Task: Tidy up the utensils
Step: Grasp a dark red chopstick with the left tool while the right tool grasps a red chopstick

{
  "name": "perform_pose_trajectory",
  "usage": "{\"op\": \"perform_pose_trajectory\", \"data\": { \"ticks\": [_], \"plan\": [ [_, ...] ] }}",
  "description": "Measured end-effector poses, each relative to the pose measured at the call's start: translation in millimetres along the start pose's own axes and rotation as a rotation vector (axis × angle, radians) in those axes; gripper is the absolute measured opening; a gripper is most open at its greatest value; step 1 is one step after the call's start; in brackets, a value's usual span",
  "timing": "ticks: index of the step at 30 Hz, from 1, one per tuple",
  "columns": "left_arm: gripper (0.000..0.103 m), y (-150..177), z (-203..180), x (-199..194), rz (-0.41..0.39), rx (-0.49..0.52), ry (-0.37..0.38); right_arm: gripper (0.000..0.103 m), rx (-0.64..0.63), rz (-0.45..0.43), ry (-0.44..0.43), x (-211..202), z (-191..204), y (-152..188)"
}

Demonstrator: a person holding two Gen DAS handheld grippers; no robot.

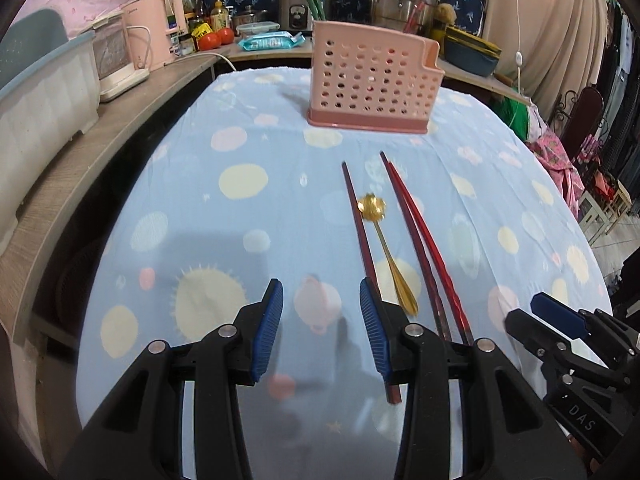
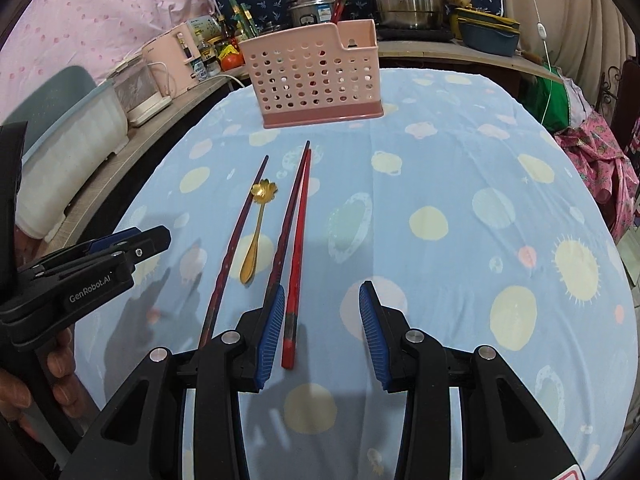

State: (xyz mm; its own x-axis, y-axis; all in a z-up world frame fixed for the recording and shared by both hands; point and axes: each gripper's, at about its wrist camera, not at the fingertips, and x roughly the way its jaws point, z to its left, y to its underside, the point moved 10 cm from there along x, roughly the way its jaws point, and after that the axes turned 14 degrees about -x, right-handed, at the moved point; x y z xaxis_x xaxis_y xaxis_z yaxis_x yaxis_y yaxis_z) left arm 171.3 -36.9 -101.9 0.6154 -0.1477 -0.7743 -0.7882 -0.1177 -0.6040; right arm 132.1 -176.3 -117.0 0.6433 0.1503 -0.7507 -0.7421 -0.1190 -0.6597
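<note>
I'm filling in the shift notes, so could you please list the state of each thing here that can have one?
Pink utensil holder: upright, nothing visible inside.
Gold spoon: flat on the cloth, between the chopsticks.
Lone dark chopstick: flat, left of the spoon.
Two red chopsticks: flat, tips together, right of the spoon.
Left gripper: open, empty.
Right gripper: open, one chopstick's end between its fingers, not pinched.
</note>
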Motion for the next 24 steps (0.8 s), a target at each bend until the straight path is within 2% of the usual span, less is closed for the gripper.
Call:
{"op": "perform_pose_trajectory", "data": {
  "ticks": [15,24],
  "plan": [
    [0.038,34,-10,3,0.05,0.038,0.016,0.036,-0.037,0.039,-0.032,11,20,16],
    [0.038,45,-18,8,0.079,0.058,0.035,0.023,-0.056,0.076,-0.041,26,26,24]
  ]
}}
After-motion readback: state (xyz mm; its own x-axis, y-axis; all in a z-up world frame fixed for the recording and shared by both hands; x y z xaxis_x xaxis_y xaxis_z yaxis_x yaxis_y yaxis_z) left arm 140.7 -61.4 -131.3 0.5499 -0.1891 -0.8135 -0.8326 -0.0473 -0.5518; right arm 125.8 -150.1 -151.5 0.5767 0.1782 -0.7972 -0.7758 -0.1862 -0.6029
